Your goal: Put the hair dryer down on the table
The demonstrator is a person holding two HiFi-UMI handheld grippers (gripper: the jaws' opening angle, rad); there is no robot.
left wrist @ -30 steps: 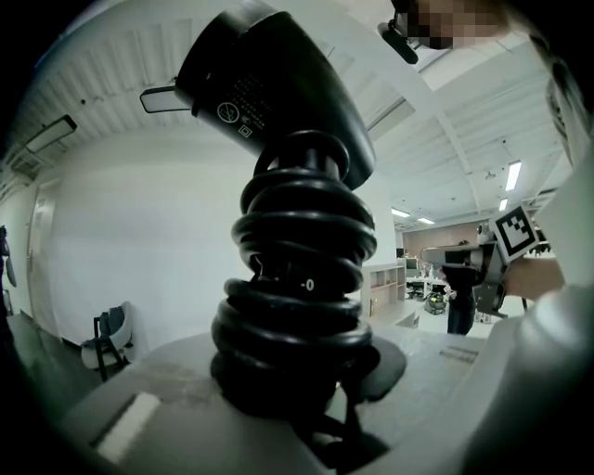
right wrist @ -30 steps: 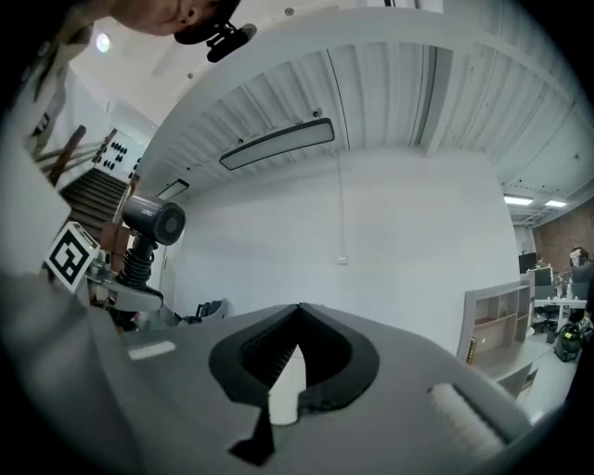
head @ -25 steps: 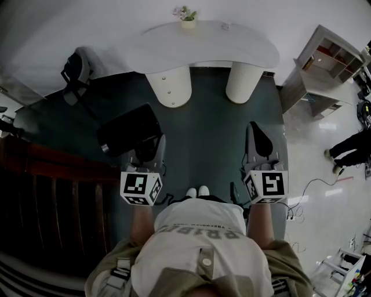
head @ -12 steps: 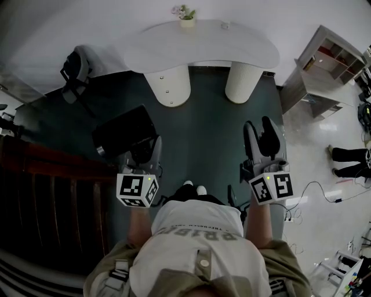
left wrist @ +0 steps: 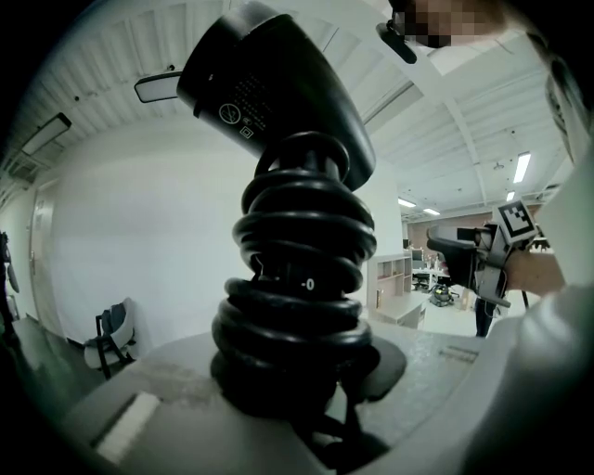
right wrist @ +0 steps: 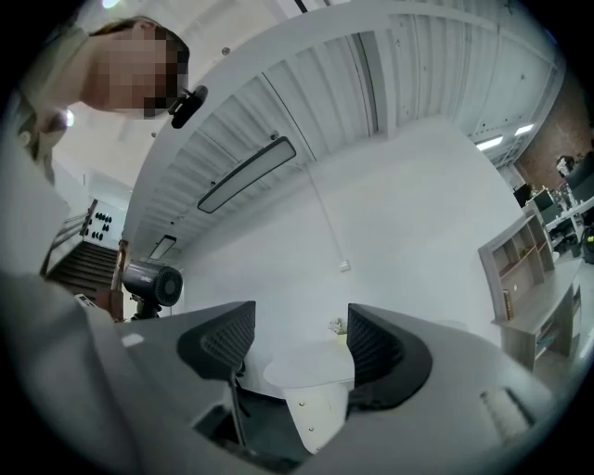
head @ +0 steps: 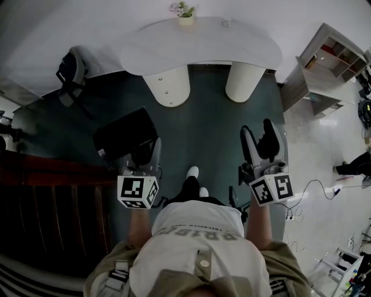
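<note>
The hair dryer (left wrist: 278, 102) has a white printed label with a round symbol on its black barrel, but the lines are too small to read. Lower down, a "-0" mark shows between loops of the cord (left wrist: 302, 250) wound round the handle. The print on the person's shirt (head: 200, 232) cannot be read with confidence.

The left gripper (head: 146, 152) is clamped on the cord-wrapped handle, and the barrel sticks out to the left above the dark floor (head: 208, 127). The right gripper (right wrist: 290, 343) has just been opening its jaws. They stand apart with nothing between them.

The white curved table (head: 203, 43) lies far ahead, well apart from both grippers, and a small potted plant (head: 184, 14) sits at its far edge. Open floor runs between the person and the table. A dark wooden stair (head: 52, 203) borders the left, a chair (head: 71, 72) stands far left, and a shelf unit (head: 330, 61) stands far right.
</note>
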